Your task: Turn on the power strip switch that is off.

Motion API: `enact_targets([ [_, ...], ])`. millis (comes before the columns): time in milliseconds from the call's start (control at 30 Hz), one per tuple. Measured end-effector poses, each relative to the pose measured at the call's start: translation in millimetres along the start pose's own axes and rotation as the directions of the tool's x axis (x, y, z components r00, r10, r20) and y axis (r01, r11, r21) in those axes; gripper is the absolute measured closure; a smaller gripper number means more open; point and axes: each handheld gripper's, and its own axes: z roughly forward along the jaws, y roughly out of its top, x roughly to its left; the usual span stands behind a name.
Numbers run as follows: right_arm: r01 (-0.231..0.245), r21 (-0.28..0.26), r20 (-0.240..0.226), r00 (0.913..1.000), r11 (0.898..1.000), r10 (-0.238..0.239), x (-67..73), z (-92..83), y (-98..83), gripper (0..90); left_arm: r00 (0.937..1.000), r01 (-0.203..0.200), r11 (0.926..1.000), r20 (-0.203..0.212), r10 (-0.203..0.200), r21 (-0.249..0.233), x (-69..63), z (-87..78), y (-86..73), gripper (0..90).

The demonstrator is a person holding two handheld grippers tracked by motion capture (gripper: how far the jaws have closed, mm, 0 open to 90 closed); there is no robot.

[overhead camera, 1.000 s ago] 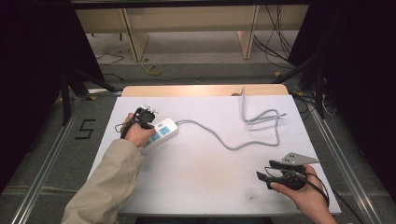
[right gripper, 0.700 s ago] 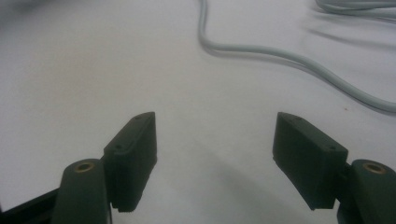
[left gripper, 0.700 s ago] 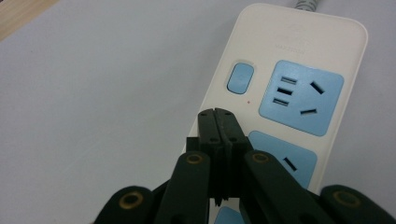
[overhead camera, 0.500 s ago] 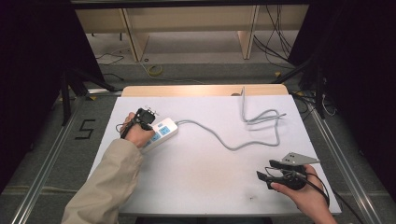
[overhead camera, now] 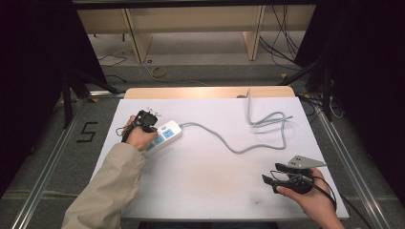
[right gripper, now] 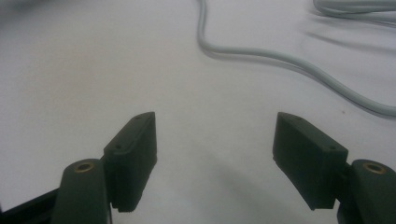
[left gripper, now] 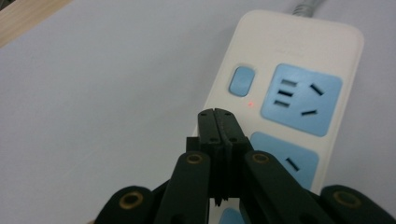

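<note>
- The white power strip (overhead camera: 163, 137) lies near the left edge of the table (overhead camera: 210, 191), and its grey cord (overhead camera: 224, 140) runs off toward the far right corner
- The left gripper (left gripper: 217, 116) has its two jaws pressed together with nothing between them, and its tip sits just over the strip, right by the blue switch (left gripper: 241, 80)
- A tiny red light (left gripper: 251, 104) glows next to the switch
- To do this well, I think the tip should push straight down on the middle of the switch, slow and gentle, so the strip does not slide
- The right gripper (right gripper: 215, 154) waits near the front right corner with its jaws wide apart, holding nothing
</note>
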Motion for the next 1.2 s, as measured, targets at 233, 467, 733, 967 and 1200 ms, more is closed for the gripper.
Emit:
enact_targets([
  [233, -0.003, -0.003, 0.003, 1.0, 1.0, 0.003, -0.8, -1.8, -1.0, 31.1, 0.9999, 0.011, 0.9999, -0.001, -0.011, 0.008, -4.8, 1.8, 3.0, 90.0],
  [467, -0.002, 0.002, 0.001, 1.0, 1.0, 0.002, -0.4, -1.3, -0.9, 31.2, 0.9991, 0.013, 0.9999, -0.04, -0.013, 0.009, 2.1, 0.6, 1.5, 90.0],
  [733, -0.003, 0.0, 0.002, 1.0, 1.0, 0.003, 0.1, -1.7, -0.9, 31.2, 0.9998, 0.011, 0.9999, -0.018, -0.011, 0.01, 1.2, 1.0, 1.0, 90.0],
  [967, -0.003, 0.002, 0.002, 1.0, 1.0, 0.003, -0.6, -1.4, -1.1, 31.2, 0.9995, 0.003, 0.9997, -0.031, -0.003, 0.023, -0.8, 2.1, 2.0, 90.0],
  [1200, -0.005, 0.0, 0.005, 1.0, 1.0, 0.005, -0.3, -1.7, -1.1, 31.2, 0.9997, 0.011, 0.9997, -0.021, -0.01, 0.022, -0.5, 3.1, 1.0, 90.0],
])
